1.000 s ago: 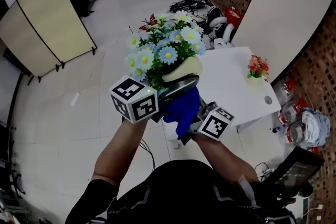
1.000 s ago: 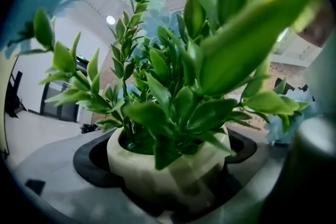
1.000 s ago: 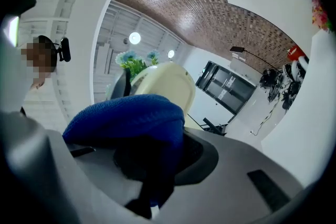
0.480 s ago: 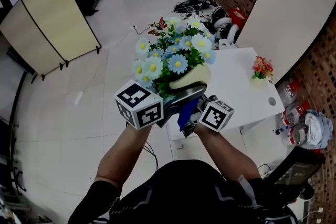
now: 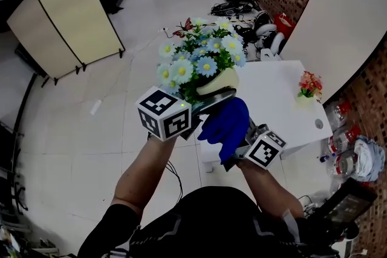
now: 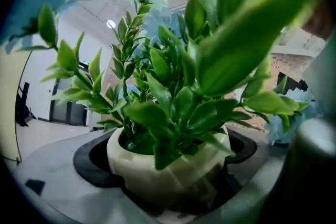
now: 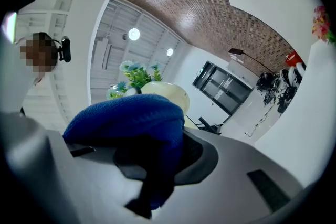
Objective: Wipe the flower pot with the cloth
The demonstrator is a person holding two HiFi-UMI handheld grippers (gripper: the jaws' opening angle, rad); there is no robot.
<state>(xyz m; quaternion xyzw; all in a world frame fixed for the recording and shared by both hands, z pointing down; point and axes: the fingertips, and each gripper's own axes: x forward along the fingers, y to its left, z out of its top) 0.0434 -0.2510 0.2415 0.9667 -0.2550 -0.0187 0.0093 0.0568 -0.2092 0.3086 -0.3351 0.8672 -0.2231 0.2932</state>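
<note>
two closed grips: left gripper (image 6: 169,189) on the flower pot (image 5: 216,81), right gripper (image 7: 152,173) on the blue cloth (image 5: 225,125)

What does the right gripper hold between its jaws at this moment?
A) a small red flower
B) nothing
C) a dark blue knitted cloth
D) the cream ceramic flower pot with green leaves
C: in the right gripper view, the dark blue knitted cloth is clamped between the jaws of the right gripper; the cream ceramic flower pot is in the left gripper.
</note>
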